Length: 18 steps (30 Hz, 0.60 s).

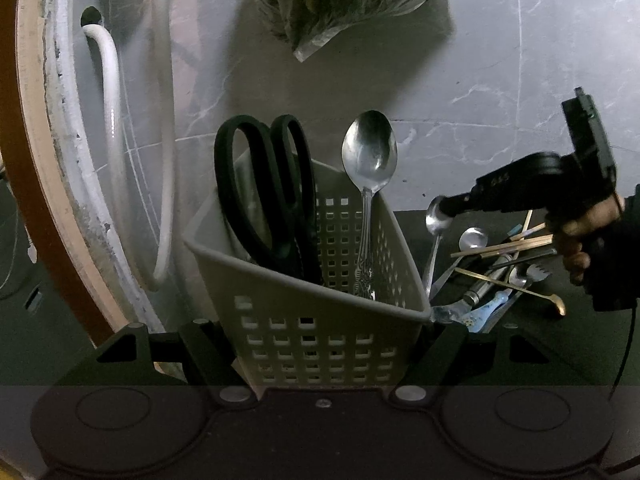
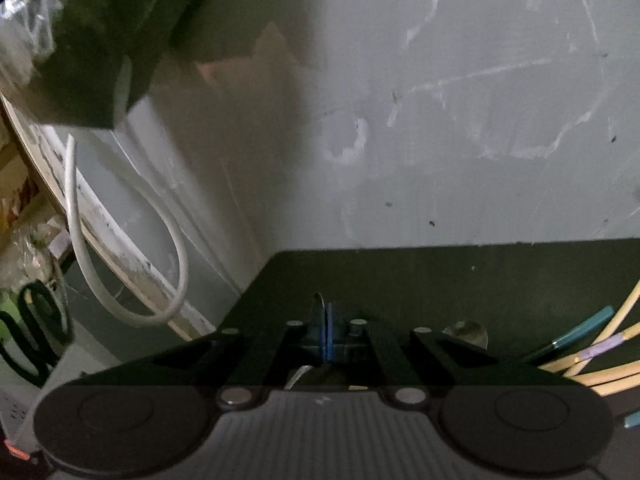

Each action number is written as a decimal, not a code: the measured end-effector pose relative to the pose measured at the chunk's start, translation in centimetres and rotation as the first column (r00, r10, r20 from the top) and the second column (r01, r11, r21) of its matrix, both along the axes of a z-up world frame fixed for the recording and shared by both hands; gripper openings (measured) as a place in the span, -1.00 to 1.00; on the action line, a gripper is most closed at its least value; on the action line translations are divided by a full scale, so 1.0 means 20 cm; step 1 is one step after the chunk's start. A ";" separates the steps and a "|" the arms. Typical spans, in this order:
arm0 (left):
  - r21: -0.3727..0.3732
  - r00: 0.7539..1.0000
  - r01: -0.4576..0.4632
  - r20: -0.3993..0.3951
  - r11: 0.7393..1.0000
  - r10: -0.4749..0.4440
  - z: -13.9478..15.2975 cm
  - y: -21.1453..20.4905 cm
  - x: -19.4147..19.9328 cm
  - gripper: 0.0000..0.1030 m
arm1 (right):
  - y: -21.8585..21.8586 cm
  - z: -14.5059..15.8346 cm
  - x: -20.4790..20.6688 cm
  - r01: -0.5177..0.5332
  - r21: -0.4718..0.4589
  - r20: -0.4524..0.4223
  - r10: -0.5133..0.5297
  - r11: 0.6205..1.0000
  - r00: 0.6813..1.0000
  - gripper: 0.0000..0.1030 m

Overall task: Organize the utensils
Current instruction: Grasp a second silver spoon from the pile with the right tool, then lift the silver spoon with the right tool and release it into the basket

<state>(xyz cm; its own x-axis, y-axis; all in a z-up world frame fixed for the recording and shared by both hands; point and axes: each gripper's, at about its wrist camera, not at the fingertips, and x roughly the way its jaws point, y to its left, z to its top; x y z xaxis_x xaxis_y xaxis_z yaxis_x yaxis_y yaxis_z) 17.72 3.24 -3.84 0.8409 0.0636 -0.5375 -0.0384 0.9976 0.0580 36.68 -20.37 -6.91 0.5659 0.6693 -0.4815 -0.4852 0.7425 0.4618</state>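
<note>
My left gripper (image 1: 320, 344) clamped the basket (image 1: 308, 280); my right gripper (image 2: 328, 340) was closed on a spoon (image 1: 434, 216) above the utensil pile (image 1: 500, 268). Next: carry it into the basket.

Both views are dim with fisheye-bent, vignetted edges (right wrist view blurrier); glare sits on the spoon (image 1: 370, 152).

basket (image 1: 320, 344): matt plastic | spoon (image 1: 370, 152): glossy metal | scissors (image 1: 264, 192): matt handles
</note>
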 end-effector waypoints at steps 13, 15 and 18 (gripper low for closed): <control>0.002 0.999 0.031 0.013 1.000 -0.031 -0.01 0.02 0.01 0.49 | -0.13 0.26 -0.14 0.094 0.160 0.071 -0.106 0.983 0.992 -0.98; 0.002 0.999 0.034 0.014 0.999 -0.034 -0.01 0.02 0.01 0.49 | -0.15 0.34 -0.19 0.097 0.202 0.098 -0.119 0.975 0.988 -0.98; 0.001 0.999 0.036 0.016 0.999 -0.036 -0.01 0.02 0.01 0.49 | -0.17 0.44 -0.26 0.098 0.254 0.146 -0.138 0.962 0.980 -0.98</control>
